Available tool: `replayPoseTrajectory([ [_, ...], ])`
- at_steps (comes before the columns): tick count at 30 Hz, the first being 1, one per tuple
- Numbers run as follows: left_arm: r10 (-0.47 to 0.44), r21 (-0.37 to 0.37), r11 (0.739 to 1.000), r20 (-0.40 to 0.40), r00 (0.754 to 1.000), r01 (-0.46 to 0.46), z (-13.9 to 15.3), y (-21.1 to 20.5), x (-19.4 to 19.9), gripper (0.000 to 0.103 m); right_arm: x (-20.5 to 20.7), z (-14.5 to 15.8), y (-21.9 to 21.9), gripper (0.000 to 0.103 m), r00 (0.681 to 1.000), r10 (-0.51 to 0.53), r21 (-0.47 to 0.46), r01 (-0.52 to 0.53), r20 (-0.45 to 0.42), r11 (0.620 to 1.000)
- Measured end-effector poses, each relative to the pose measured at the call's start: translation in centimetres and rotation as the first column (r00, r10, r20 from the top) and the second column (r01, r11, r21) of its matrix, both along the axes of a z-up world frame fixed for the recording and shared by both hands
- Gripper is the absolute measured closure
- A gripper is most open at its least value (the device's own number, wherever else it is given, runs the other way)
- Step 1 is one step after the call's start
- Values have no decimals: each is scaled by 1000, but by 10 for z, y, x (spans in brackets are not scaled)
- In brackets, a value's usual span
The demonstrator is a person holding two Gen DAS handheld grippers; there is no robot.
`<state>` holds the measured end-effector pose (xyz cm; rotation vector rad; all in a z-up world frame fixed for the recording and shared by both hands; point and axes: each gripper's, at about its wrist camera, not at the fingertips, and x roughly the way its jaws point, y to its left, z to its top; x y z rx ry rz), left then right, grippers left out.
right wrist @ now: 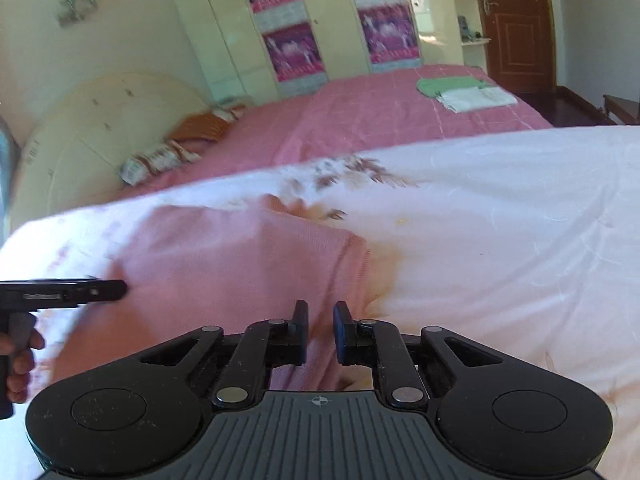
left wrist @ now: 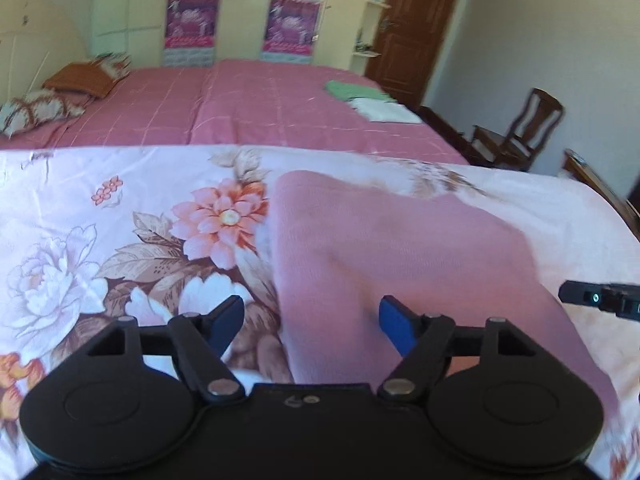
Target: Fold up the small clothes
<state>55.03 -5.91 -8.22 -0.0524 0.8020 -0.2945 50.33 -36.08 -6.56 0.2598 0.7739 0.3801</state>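
Two grippers are hovering over the pink garment (left wrist: 400, 248), which is lying on the floral sheet (left wrist: 100, 248). The left gripper (left wrist: 312, 322) is standing wide open above the garment, gripping nothing. The right gripper (right wrist: 321, 330) is standing nearly closed, a narrow gap remaining; whether it is pinching cloth, I cannot tell.

Each camera sits just behind its own gripper and looks forward and downward along the fingers, close over the pink garment (left wrist: 380, 248) on the flowered sheet (left wrist: 120, 220). The left view looks from the garment's left side, the right from its right. Both share the garment, the pink bed (right wrist: 360, 120), the wardrobe (right wrist: 224, 28) and the brown door (left wrist: 416, 20).
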Motion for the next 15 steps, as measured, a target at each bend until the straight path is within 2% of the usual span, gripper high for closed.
replayPoseTrajectory([
  [3, -65, 16, 998, -2, 998, 65, -1, -4, -39, 16, -42, 13, -2, 89, 996, 79, 19, -80, 51, 997],
  [5, -76, 43, 996, -26, 997, 77, -14, -6, -56, 13, -63, 8, 0, 89, 990, 140, 37, -141, 28, 989],
  [7, -63, 89, 994, -32, 997, 66, -30, -6, -66, 6, -76, -5, 12, 90, 983, 184, -34, -184, -1, 982],
  [8, -52, 83, 995, -32, 998, 54, -34, -4, -69, 6, -82, -13, 15, 90, 981, 193, -66, -191, 14, 979],
  [10, -21, 67, 997, -33, 999, 23, -32, -1, -74, 7, -85, -16, 17, 90, 985, 168, -54, -166, 26, 985],
  [12, -9, 72, 997, -19, 1000, 10, -25, -1, -82, 11, -86, -6, 19, 89, 990, 137, -51, -135, 32, 990],
  [15, 4, 75, 997, -18, 1000, -3, -22, 4, -95, 12, -103, 10, 16, 89, 986, 139, -25, -138, 92, 990],
])
